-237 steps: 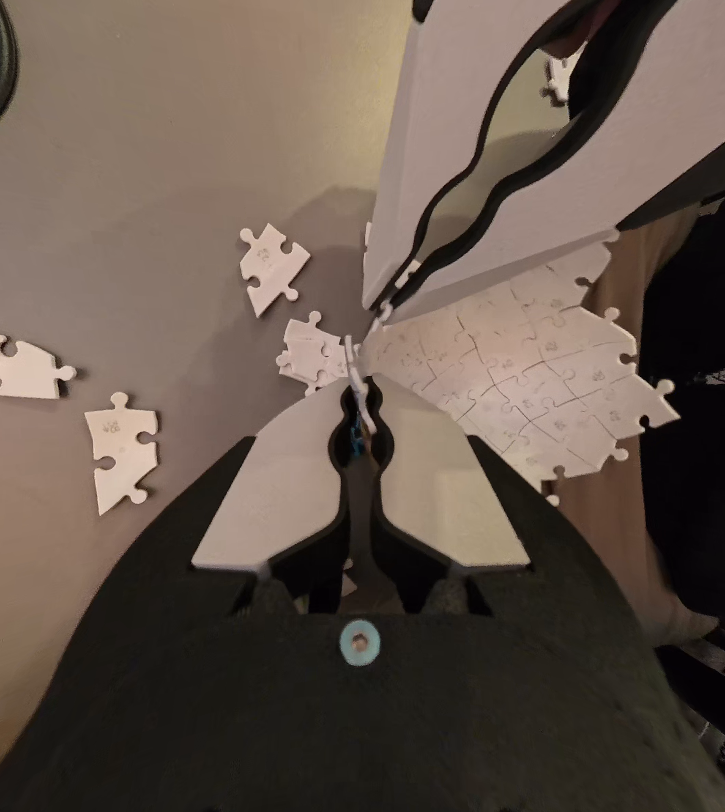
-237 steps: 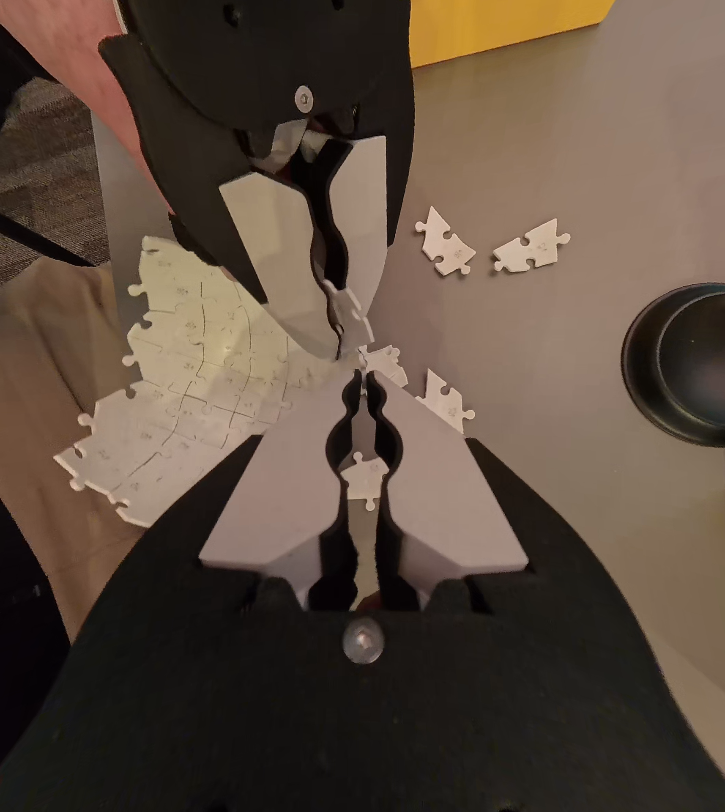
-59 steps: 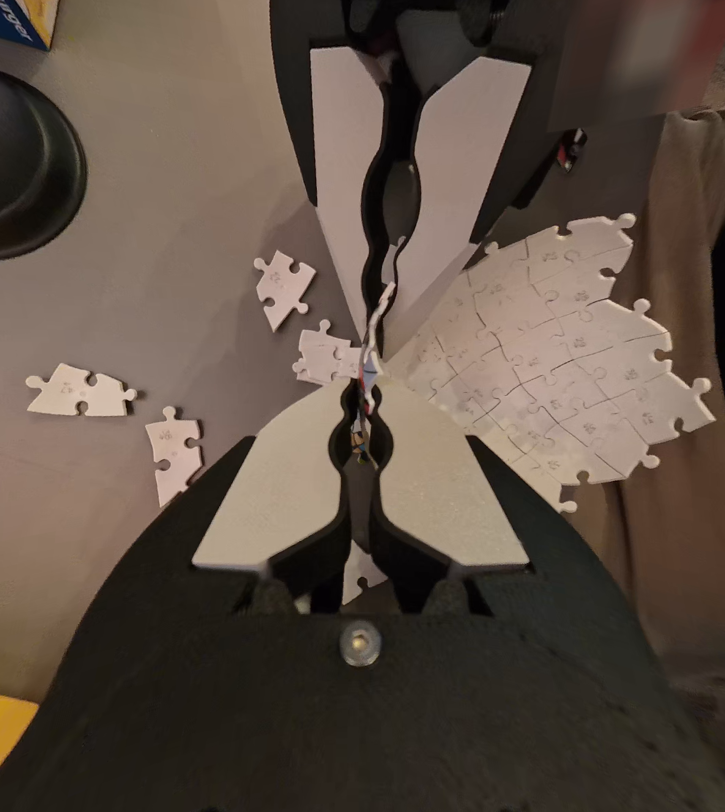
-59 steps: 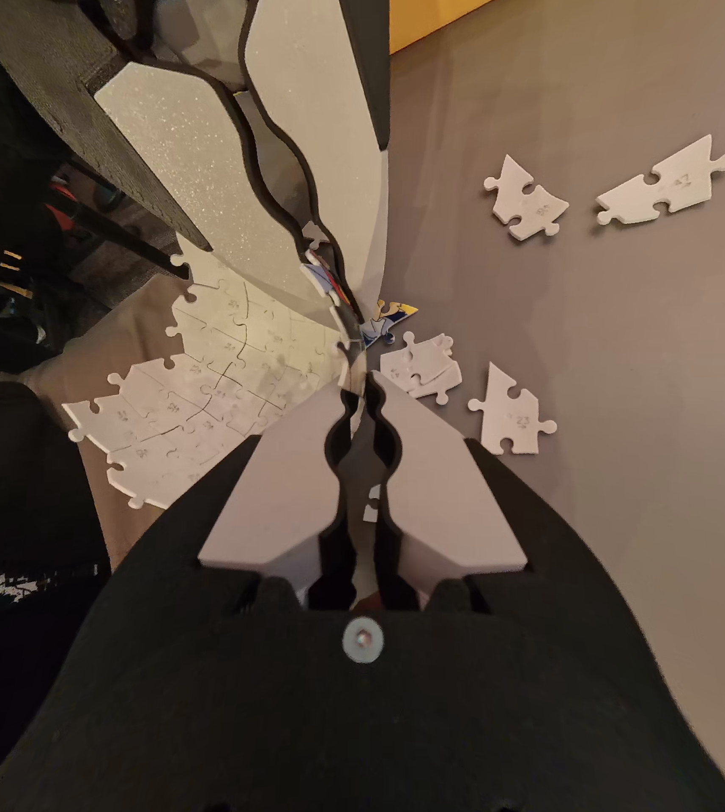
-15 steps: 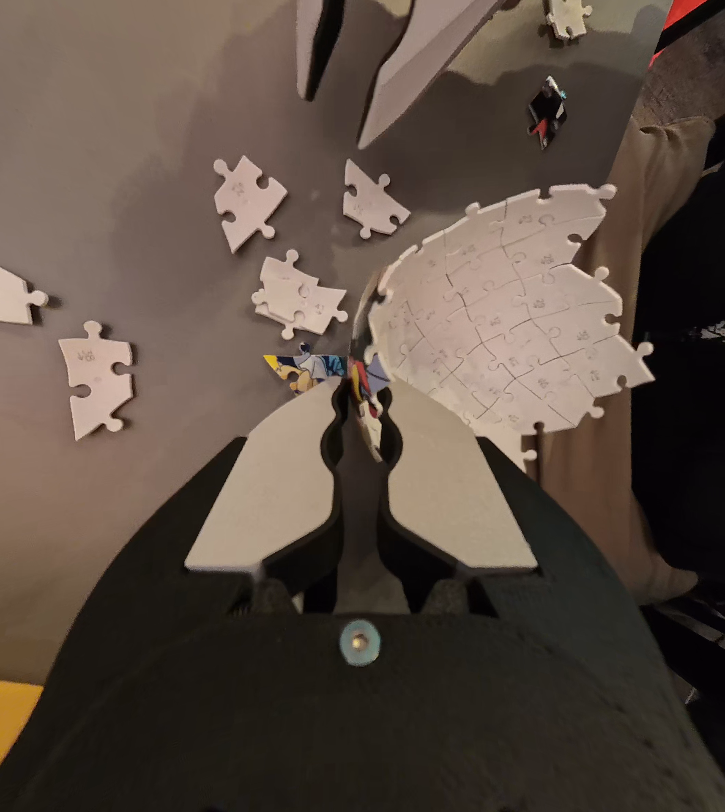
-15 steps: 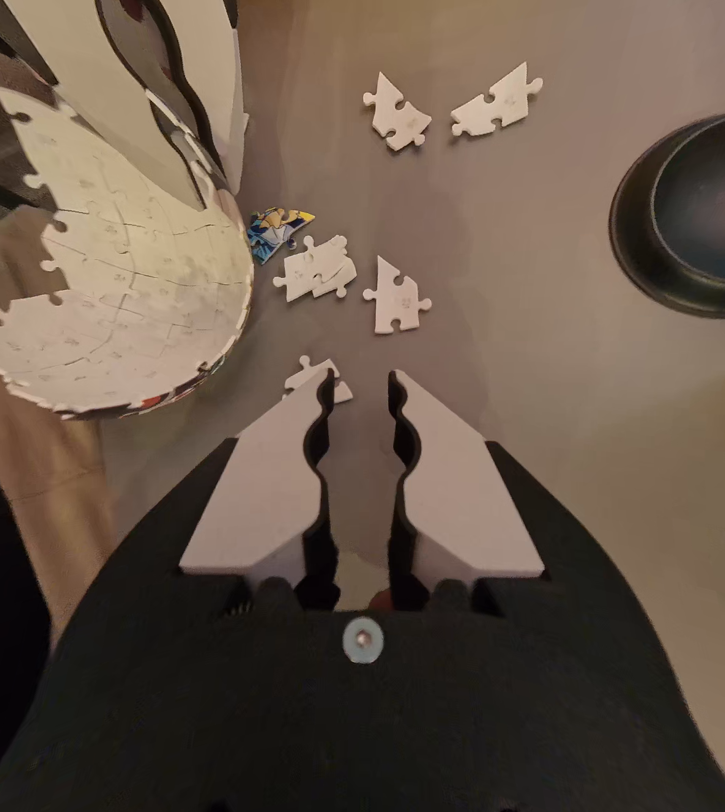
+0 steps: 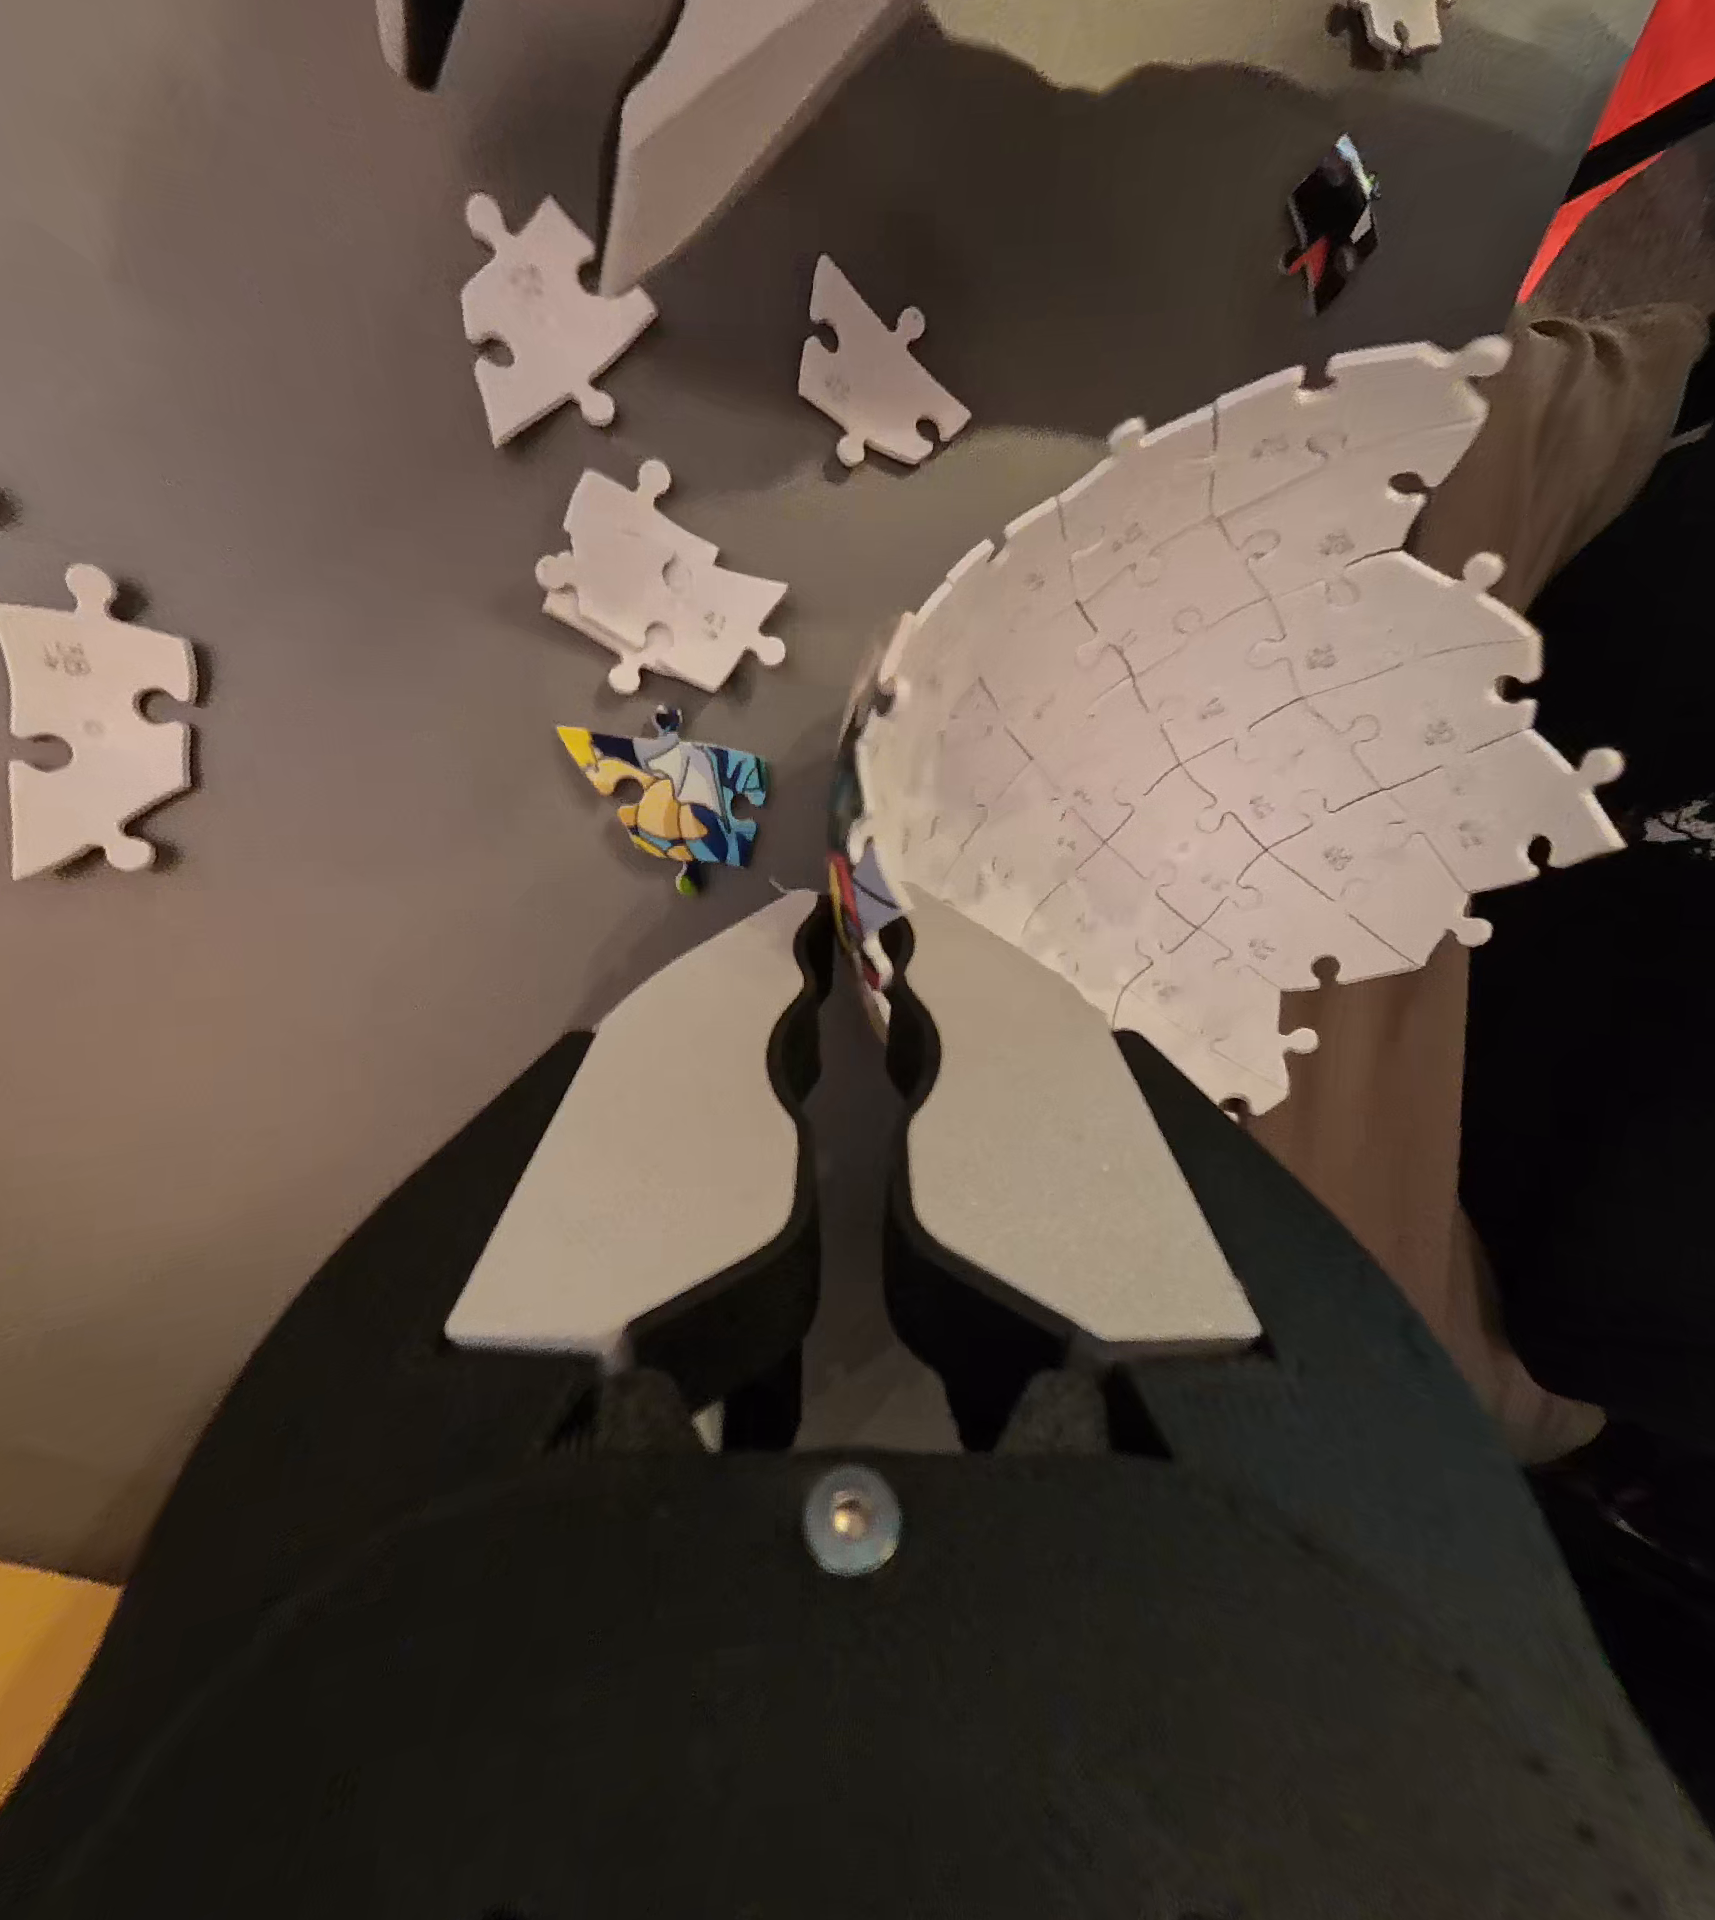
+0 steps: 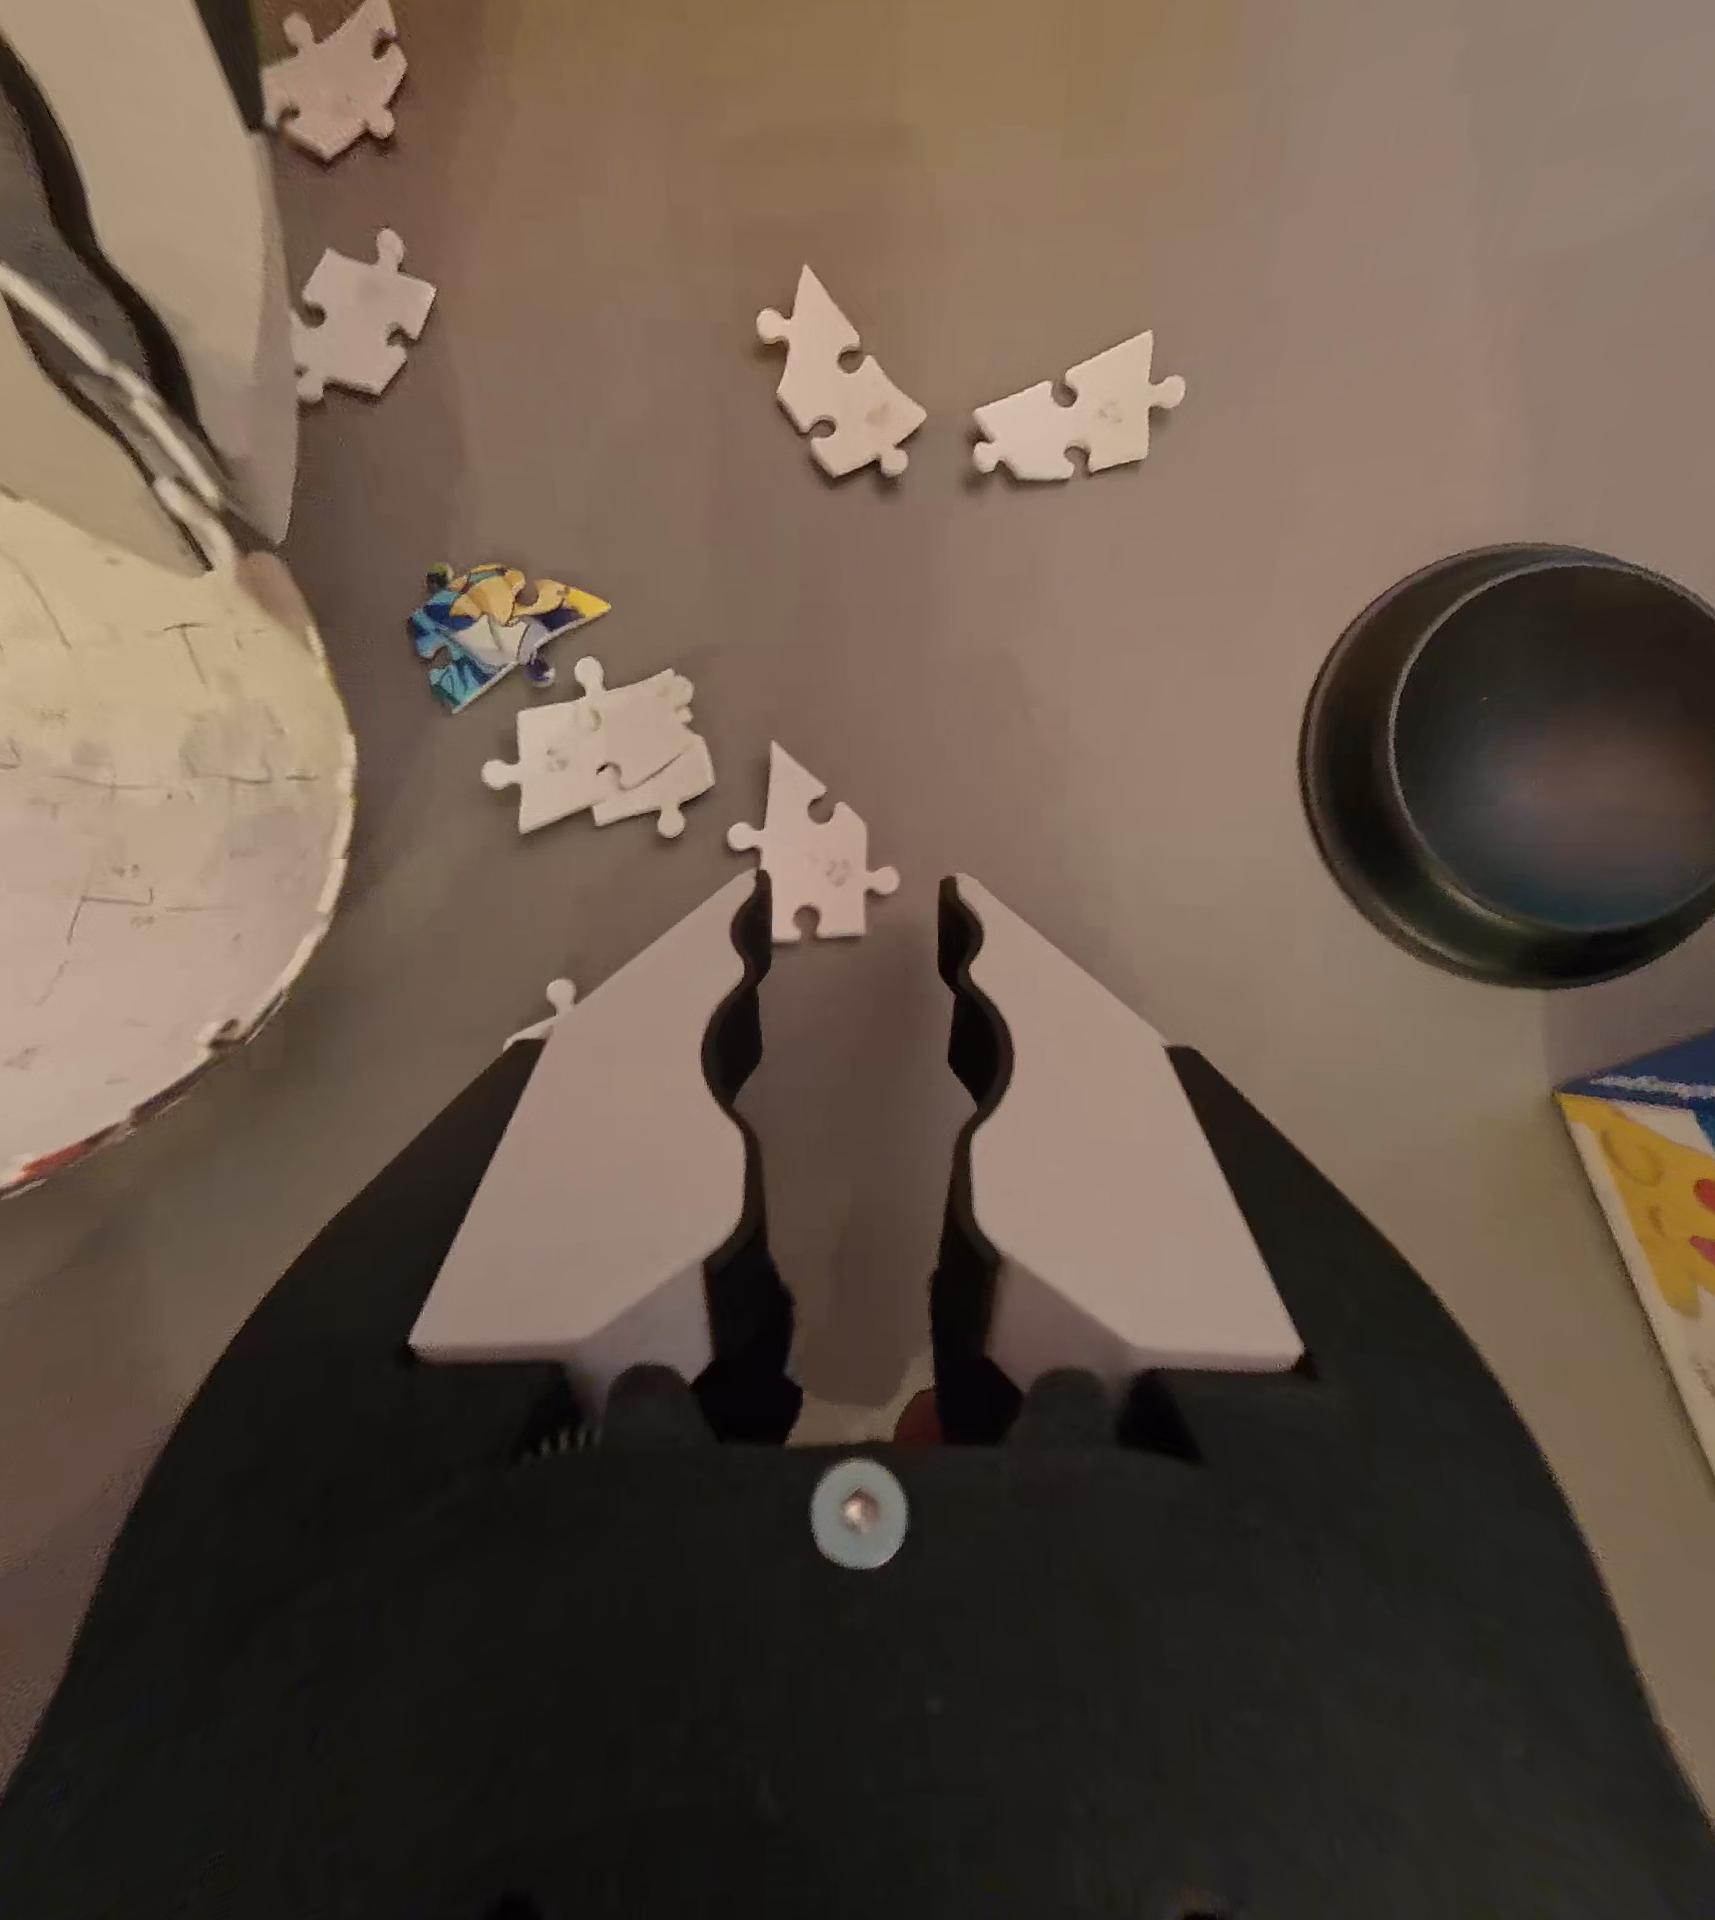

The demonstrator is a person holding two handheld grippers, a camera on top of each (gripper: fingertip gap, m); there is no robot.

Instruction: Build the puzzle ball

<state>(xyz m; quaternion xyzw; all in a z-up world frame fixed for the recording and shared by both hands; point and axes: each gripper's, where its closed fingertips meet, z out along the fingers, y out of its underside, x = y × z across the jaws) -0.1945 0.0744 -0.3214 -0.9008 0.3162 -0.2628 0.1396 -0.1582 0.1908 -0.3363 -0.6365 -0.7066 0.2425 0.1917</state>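
In the left wrist view, the left gripper (image 7: pixel 858 920) had its fingers pinched on the rim of the half-built puzzle ball (image 7: pixel 1237 727), a white curved shell held past the grey table's (image 7: pixel 261 1039) edge, with a colourful piece (image 7: pixel 676 795) lying face up just beside it among white loose pieces (image 7: pixel 666 592). In the right wrist view, the right gripper (image 8: pixel 848 894) hovered over the table with its fingers spread and empty, a white wedge piece (image 8: pixel 817 852) lying just past its tips, the puzzle ball at far left, a black bowl (image 8: pixel 1549 764) to the right and a printed box (image 8: pixel 1705 1195) beside it.

Two close downward views, shared table (image 7: pixel 209 1039)

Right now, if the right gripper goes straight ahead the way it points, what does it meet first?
Probably the white wedge-shaped puzzle piece lying just past the open right gripper, nearer its left fingertip; depth is unclear.
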